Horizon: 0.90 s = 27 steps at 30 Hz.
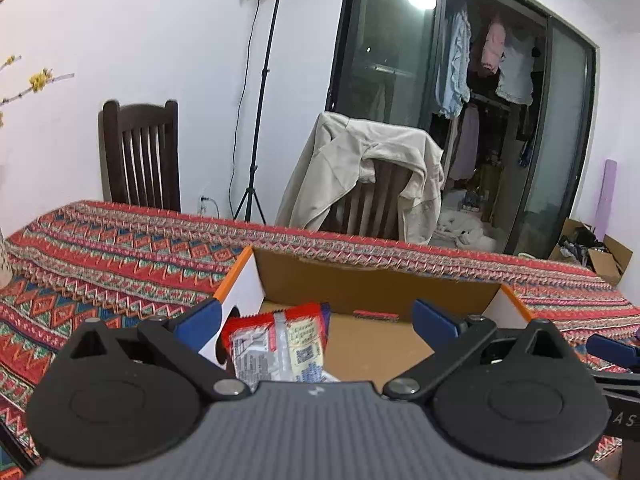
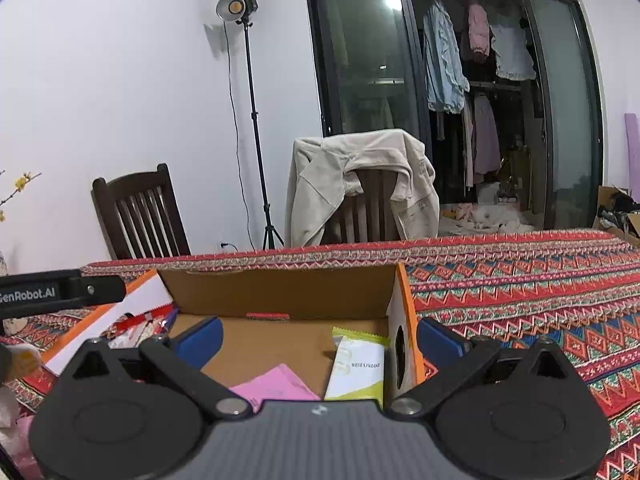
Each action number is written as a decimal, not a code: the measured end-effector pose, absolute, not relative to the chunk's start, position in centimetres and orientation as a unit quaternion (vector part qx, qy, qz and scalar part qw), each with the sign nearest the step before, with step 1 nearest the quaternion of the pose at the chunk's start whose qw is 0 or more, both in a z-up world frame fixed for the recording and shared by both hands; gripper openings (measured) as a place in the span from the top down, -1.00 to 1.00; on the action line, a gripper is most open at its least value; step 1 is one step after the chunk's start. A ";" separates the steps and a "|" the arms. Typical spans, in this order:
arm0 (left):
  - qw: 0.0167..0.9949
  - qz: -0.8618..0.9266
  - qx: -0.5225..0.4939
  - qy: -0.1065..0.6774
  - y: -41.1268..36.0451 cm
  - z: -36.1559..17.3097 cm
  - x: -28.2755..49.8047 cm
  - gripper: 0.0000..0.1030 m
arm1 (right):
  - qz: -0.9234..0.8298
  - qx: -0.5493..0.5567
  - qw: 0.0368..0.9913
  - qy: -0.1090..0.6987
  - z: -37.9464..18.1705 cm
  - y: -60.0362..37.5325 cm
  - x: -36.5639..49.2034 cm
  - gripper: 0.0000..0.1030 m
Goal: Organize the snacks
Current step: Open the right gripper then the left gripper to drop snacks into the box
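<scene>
An open brown cardboard box with orange-edged white side flaps (image 1: 372,288) sits on a worktop covered by a red, blue and green patterned woven cloth (image 1: 120,248). The left gripper (image 1: 318,322) hovers over the box's near left part with its blue-padded jaws spread wide and nothing between the pads. Just beyond it, a red and white printed snack packet (image 1: 276,344) leans against the left white flap inside the box.

The right gripper (image 2: 320,338) hangs over the near right part of the same box (image 2: 280,288), its jaws also fully apart and empty. Inside, a white and yellow-green snack pouch (image 2: 356,364) lies against the right wall, and a flat pink packet (image 2: 276,386) lies to its left on the box floor, close to the near edge. A small red strip (image 2: 267,315) lies by the far wall. At the box's left side, the red and white packet (image 2: 140,324) rests against the flap.

Beyond the worktop stand a dark wooden slat-back chair (image 2: 140,212), a second chair draped with a beige jacket (image 2: 360,184), and a black light stand (image 2: 252,120) against the white wall.
</scene>
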<state>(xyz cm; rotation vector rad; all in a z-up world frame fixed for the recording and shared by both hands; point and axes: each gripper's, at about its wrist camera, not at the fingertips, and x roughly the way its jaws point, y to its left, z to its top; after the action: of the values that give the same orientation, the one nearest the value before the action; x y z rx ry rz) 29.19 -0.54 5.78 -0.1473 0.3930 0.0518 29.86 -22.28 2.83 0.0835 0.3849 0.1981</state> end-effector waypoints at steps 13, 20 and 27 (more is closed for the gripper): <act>0.981 0.033 -0.078 0.177 -0.5 9.8 25.6 -1.00 | 0.092 0.036 0.980 0.172 6.2 -22.5 26.9 -1.00; 0.978 0.037 -0.074 0.190 0.5 10.0 22.2 -1.00 | 0.102 0.037 0.980 0.165 7.9 -23.2 23.1 -1.00; 0.976 0.033 -0.074 0.203 1.6 8.7 18.3 -1.00 | 0.114 0.027 0.979 0.168 7.3 -23.1 18.6 -1.00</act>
<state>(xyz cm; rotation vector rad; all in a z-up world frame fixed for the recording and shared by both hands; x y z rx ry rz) 18.33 1.57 8.72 -0.1489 0.4083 0.0659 18.60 -23.11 7.34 0.0541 0.3385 0.2301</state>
